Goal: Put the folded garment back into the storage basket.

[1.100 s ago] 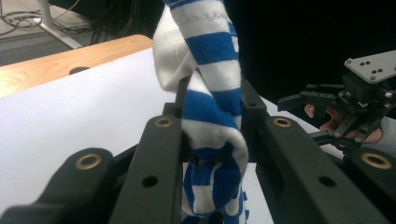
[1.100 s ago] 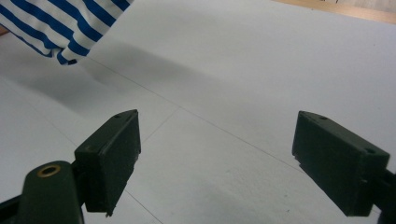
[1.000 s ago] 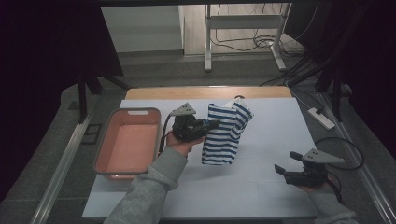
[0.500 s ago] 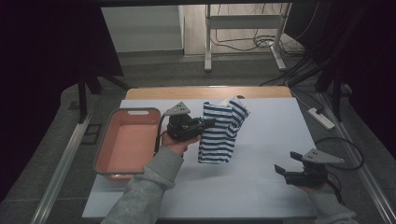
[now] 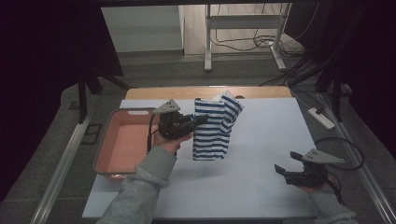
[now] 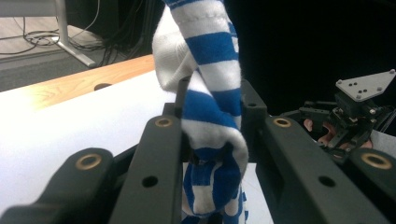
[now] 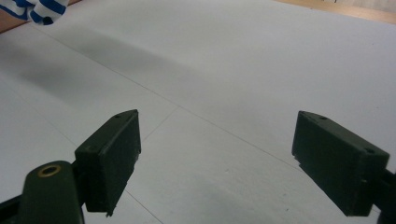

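A: Which item is held, and by which gripper?

B: A blue-and-white striped cloth garment (image 5: pixel 215 128) is pinched between the jaws of the left gripper (image 5: pixel 198 121). In the left gripper view, the bunched fabric (image 6: pixel 212 107) is seen pressed between the two black jaws, with folds rising above and hanging below them.

A: Where is the garment located?

B: It is held lifted over the white sheet-covered table (image 5: pixel 261 140), towards the far edge and somewhat left of the middle. Its lower hem is seen close to the surface; whether contact is made cannot be told.

A: How is the right gripper (image 5: pixel 286 171) presented?

B: It is shown near the table's near right corner, well apart from the garment. In the right gripper view its jaws are spread wide over the bare white surface (image 7: pixel 224 84), and nothing is held between them.

A: What is placed beside the left hand (image 5: pixel 170 140)?

B: A shallow, rectangular pink plastic tray (image 5: pixel 105 161) is set along the table's left edge, just beside the grey sleeve (image 5: pixel 140 186).
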Motion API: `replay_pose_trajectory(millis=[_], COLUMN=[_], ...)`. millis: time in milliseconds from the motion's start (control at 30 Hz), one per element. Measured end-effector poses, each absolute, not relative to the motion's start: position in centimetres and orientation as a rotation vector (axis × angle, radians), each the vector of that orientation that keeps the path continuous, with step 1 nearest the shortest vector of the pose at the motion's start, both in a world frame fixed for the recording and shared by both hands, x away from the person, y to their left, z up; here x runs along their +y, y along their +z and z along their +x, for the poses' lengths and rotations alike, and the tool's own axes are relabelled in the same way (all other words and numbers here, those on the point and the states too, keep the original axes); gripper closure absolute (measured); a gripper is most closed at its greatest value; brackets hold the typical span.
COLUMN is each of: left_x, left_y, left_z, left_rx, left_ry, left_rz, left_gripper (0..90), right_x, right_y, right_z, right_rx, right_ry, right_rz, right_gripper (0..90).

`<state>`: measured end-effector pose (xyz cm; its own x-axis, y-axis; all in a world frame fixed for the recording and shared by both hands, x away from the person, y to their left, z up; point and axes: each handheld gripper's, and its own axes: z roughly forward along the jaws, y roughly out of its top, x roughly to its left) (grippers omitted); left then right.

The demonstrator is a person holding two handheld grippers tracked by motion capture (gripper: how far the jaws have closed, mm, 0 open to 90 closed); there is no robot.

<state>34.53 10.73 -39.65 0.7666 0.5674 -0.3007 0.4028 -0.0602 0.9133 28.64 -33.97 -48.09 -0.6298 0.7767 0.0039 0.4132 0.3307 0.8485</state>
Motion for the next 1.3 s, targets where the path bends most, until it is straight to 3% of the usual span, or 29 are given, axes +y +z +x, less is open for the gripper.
replay_pose_trajectory(millis=[1300], left_x=[15.1], left_y=[-38.7], left_z=[34.1], left_rx=[0.833], left_ry=[0.214], left_rz=[1.6], left_gripper=[75.4], right_x=[-34.0], right_y=[-48.1], right_z=[28.6], right_rx=[2.196], right_ry=[1.22], right_rz=[1.052], right_gripper=[16.3])
